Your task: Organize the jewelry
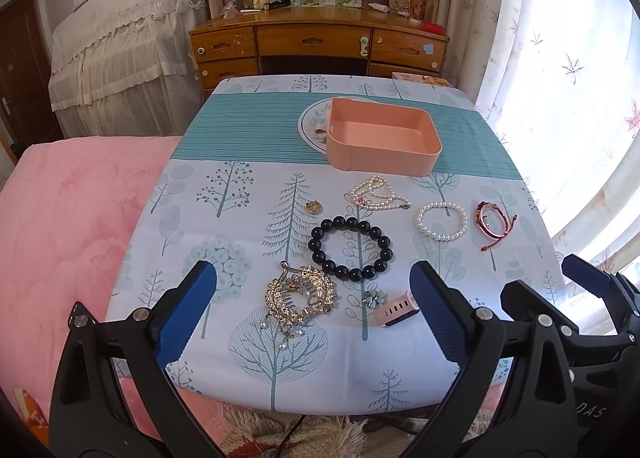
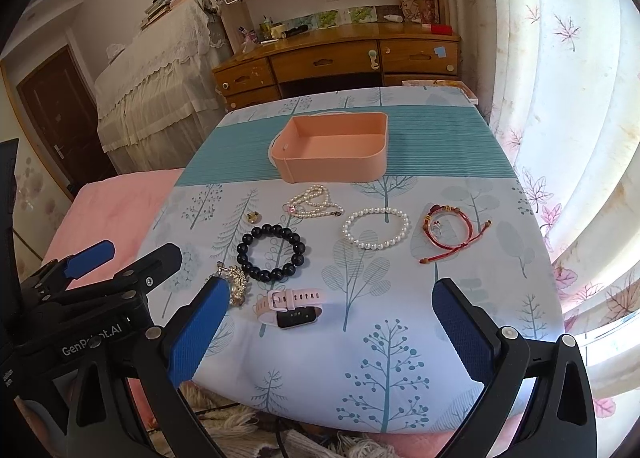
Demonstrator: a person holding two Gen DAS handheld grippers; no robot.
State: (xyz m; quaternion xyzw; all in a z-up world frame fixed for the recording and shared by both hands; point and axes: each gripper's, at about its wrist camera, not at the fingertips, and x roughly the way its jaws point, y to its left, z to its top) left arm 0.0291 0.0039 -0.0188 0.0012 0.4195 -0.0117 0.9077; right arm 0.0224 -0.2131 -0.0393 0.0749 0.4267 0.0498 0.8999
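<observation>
Black bead bracelet [image 1: 351, 248] lies beyond both grippers' [image 1: 314, 292] [image 2: 326, 304] wide-apart, empty fingers.

Sunlit bedroom — wooden desk [image 1: 320, 42], leaf-print curtains [image 1: 560, 58], pink bed [image 1: 72, 218].

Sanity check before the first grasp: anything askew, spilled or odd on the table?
Nothing spilled or damaged. The pink plastic box sits upright and empty. One odd item: a pink-strapped smartwatch lies among the jewelry near the front edge. The white pearl necklace is bunched up, not laid round. Left gripper and right gripper are open.
</observation>
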